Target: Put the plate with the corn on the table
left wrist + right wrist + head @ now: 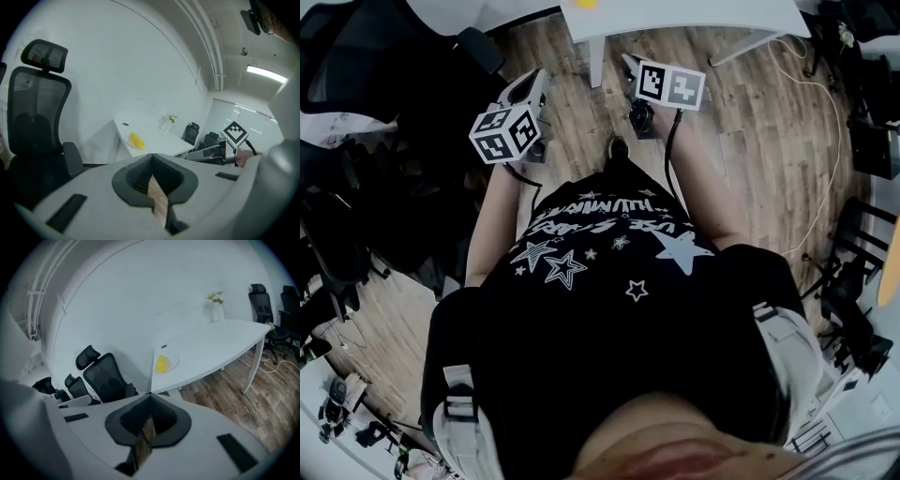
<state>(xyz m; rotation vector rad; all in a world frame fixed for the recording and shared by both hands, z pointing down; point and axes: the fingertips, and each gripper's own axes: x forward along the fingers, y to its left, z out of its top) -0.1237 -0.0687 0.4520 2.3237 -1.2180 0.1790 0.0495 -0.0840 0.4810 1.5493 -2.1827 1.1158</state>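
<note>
A yellow corn cob [136, 139] lies on a small white plate [131, 143], which rests near the end of a white table [159, 138]. The right gripper view shows the same corn [161, 363], plate [172, 363] and table [215, 345] some way ahead. The head view catches only the table's edge [694, 19] and a bit of the corn [586, 4] at the top. My left gripper [532, 89] [157, 187] and right gripper [636, 70] [146, 427] are held low in front of the person's body, short of the table. Both are shut with nothing in them.
Black office chairs stand at the left [356, 56] [37, 117] and beside the table [105, 376]. More chairs [262, 301] stand at its far end. A small vase with a plant [215, 305] is on the table. Cables [825, 141] run over the wooden floor.
</note>
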